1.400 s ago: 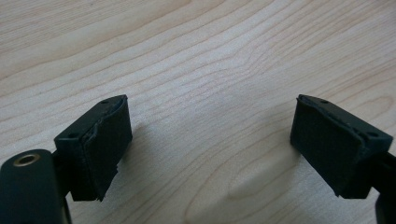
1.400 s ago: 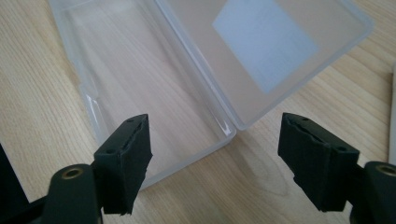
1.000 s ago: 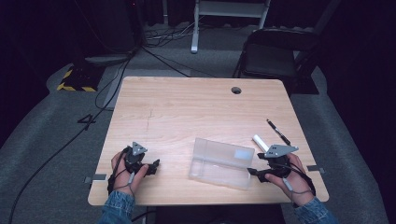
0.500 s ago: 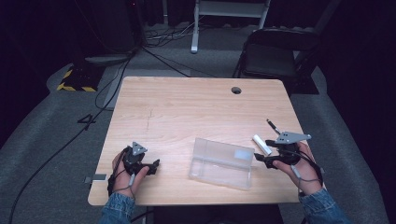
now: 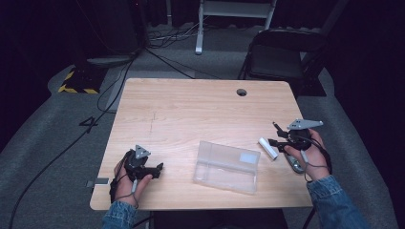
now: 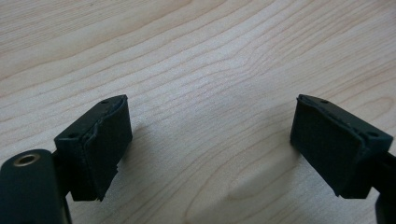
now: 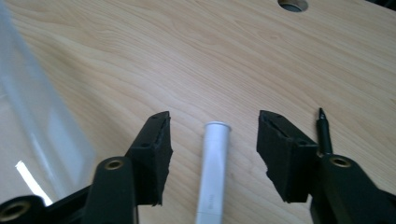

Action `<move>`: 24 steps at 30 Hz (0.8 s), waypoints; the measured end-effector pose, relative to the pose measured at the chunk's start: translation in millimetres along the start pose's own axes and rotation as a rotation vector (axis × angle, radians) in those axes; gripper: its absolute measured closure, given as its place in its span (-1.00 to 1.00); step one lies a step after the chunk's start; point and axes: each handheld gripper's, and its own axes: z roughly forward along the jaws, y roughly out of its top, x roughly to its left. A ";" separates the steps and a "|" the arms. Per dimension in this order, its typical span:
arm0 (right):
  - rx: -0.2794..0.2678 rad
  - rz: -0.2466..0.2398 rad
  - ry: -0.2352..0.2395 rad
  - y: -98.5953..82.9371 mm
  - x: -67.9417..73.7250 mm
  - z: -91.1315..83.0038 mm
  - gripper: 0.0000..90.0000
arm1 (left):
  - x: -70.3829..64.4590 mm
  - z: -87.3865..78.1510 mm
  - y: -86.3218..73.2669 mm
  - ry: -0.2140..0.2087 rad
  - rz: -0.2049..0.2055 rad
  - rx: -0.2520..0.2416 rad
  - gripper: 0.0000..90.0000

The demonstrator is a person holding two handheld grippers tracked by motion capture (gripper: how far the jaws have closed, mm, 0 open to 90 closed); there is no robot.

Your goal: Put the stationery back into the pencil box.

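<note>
A white tube lies on the wooden table, just right of a clear plastic box. My right gripper is open, and in the right gripper view its jaws stand on either side of the white tube without touching it. A black pen lies just outside the right jaw. Near the front left corner my left gripper rests open. In the left gripper view there is only bare wood between the left gripper's pads.
The clear box fills the left edge of the right gripper view. A grey pen-like object lies under the right hand. A cable hole sits at the table's far side, with a black chair beyond it.
The right gripper has moved away from the front edge, forward and slightly right, and now straddles the white tube. The left gripper, the tube and the box have stayed put.
</note>
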 end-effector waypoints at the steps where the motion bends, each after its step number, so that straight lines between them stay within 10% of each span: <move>1: 0.013 0.007 -0.013 1.0 -4.6 2.6 0.05 | 0.0 0.0 0.0 0.001 -0.001 -0.001 -0.71; 12: 0.154 0.066 -0.110 0.6 -50.3 31.3 0.25 | 0.6 0.7 0.5 -0.004 0.001 -0.002 -0.71; 24: 0.187 0.126 -0.133 -4.4 -84.4 66.4 0.28 | 0.9 1.2 0.8 -0.008 0.002 -0.003 -0.71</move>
